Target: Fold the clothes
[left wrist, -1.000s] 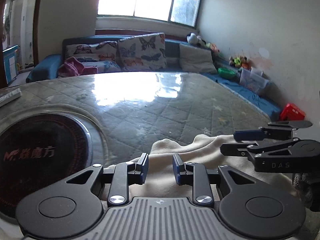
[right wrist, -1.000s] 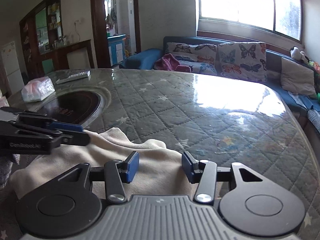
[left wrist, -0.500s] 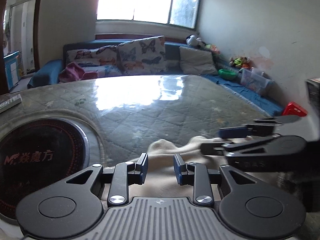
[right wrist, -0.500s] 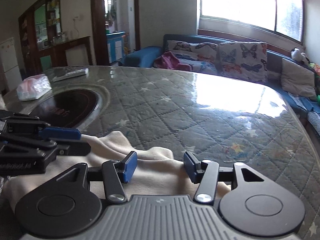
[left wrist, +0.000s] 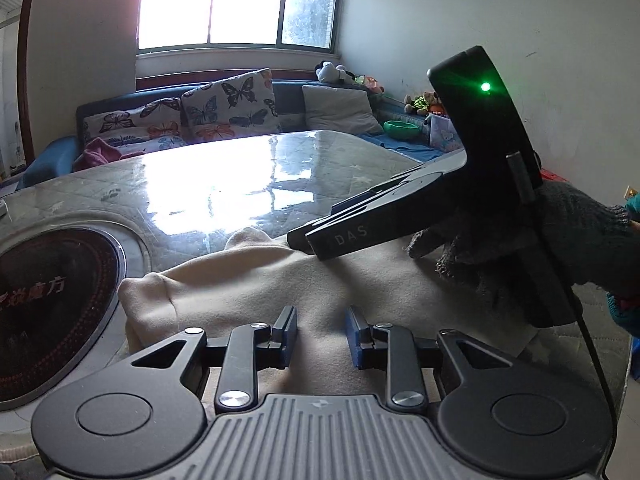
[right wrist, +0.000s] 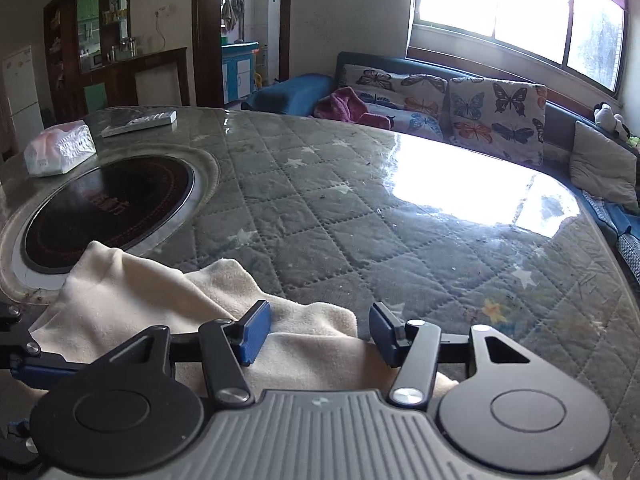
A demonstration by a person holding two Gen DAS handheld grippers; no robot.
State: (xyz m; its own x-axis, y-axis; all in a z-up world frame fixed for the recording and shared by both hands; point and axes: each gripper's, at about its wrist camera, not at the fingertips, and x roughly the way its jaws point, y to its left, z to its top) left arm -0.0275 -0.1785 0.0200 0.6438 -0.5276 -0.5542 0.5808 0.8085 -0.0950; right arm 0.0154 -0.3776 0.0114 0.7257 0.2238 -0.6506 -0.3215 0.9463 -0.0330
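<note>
Cream fleece garment (left wrist: pixel 304 284), one piece, lies bunched on your quilted glass-topped bench (right wrist: pixel 360 216) beside its one round black hob (right wrist: pixel 108 204). Your left gripper (left wrist: pixel 321 336) and right gripper (right wrist: pixel 318 330) hover open over it, gripping nothing.

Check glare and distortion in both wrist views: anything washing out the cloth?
Left wrist view: window blown out, its glare on the glossy table; cream cloth evenly lit. Right wrist view: the same glare at far right, cloth clear. Both views: fisheye bends the edges.
</note>
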